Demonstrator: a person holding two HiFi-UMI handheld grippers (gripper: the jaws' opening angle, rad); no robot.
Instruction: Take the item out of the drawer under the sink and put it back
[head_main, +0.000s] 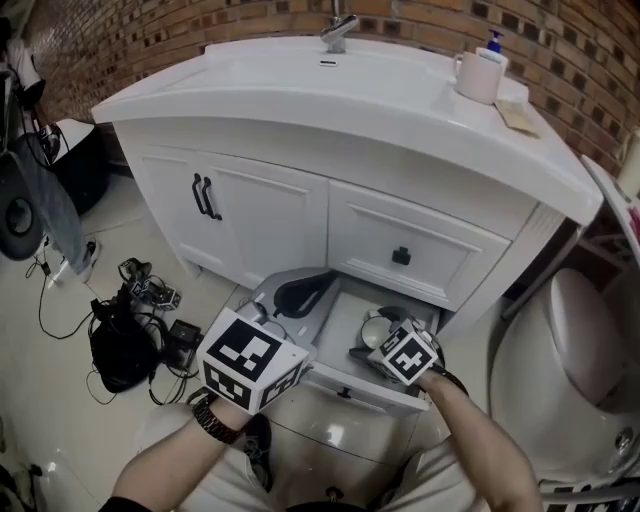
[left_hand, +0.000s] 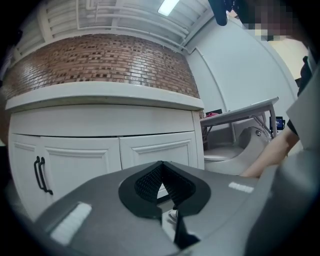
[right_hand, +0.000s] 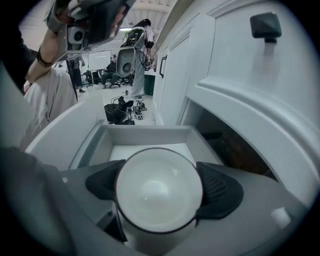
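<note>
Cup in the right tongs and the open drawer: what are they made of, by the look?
The cup: glossy white with a thin dark rim, likely enamelled metal or glazed ceramic; a small highlight shows inside. The drawer: smooth matte white panels, probably painted wood or board; no grain visible.

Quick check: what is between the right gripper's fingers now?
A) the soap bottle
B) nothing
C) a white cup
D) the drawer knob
C: the right gripper has its fingers shut on a white cup, held above the open drawer.
</note>
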